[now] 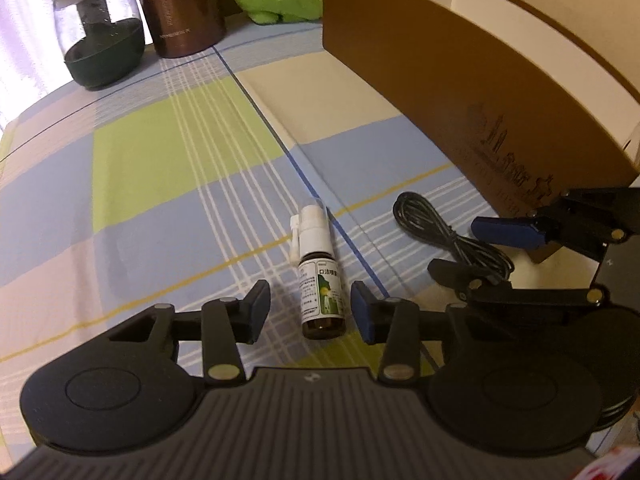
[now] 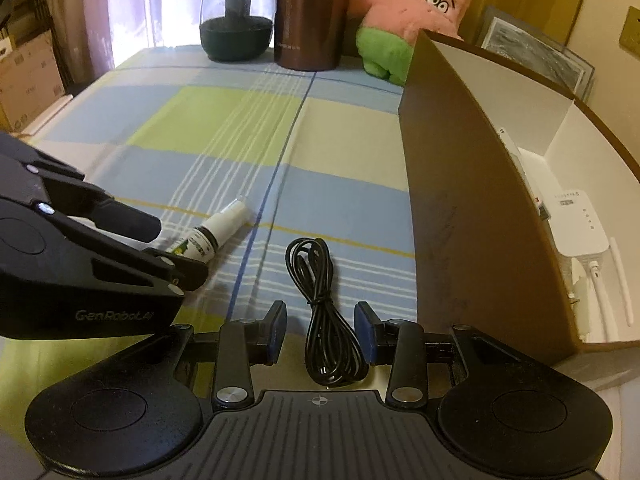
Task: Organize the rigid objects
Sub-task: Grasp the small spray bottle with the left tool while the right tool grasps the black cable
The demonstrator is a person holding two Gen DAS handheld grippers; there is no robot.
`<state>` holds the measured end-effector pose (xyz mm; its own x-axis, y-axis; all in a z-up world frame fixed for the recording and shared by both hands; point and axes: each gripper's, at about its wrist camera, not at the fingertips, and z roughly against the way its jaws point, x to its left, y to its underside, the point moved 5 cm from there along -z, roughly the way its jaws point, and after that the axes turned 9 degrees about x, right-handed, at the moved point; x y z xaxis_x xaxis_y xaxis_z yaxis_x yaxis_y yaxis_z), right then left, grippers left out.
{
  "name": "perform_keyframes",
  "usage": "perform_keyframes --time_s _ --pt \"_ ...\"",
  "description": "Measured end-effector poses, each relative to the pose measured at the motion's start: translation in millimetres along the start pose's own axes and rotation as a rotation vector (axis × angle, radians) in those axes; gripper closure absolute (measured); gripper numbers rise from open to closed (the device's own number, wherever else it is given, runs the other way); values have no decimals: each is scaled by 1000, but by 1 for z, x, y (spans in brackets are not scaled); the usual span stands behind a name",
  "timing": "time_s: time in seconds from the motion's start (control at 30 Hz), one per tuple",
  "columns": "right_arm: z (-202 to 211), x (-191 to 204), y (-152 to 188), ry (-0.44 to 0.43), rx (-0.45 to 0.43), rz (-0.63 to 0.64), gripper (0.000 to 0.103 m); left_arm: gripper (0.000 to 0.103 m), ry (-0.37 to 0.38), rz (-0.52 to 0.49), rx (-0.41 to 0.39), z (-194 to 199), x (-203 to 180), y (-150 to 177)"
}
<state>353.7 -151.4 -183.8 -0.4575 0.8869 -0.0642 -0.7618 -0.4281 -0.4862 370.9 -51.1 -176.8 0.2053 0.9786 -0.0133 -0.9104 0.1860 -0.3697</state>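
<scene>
1. On the plaid cloth (image 2: pixel 224 128), open room stretches left of the brown box (image 2: pixel 472 200); its wall rises just beside the coiled cable (image 2: pixel 324 316).
2. Left gripper (image 1: pixel 310 312) low, jaws wide, flanking the lying spray bottle (image 1: pixel 320 280) without touching.
3. Right gripper (image 2: pixel 320 332) wide, straddling the cable.
</scene>
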Motion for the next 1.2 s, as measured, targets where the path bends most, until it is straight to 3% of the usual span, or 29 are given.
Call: perform_keyframes --time_s 0.13,0.2,0.3,0.47,0.8,1.03,1.2 --pt "-4 -1 1 -12 4 8 71 72 13 3 16 -4 0 1" --pt "-5 0 1 -29 2 17 80 78 21 7 24 -5 -1 3" --pt "-4 1 2 -55 7 22 80 83 12 -7 25 -4 -4 5" --pt "1 2 9 -121 33 18 80 83 13 2 34 3 -7 17" --pt "26 4 48 -214 72 43 80 83 -11 60 78 30 -11 74" --pt "43 12 75 -267 100 86 80 83 -1 93 114 50 -16 115" --pt "46 16 82 -274 97 87 80 80 -3 100 111 54 -22 123"
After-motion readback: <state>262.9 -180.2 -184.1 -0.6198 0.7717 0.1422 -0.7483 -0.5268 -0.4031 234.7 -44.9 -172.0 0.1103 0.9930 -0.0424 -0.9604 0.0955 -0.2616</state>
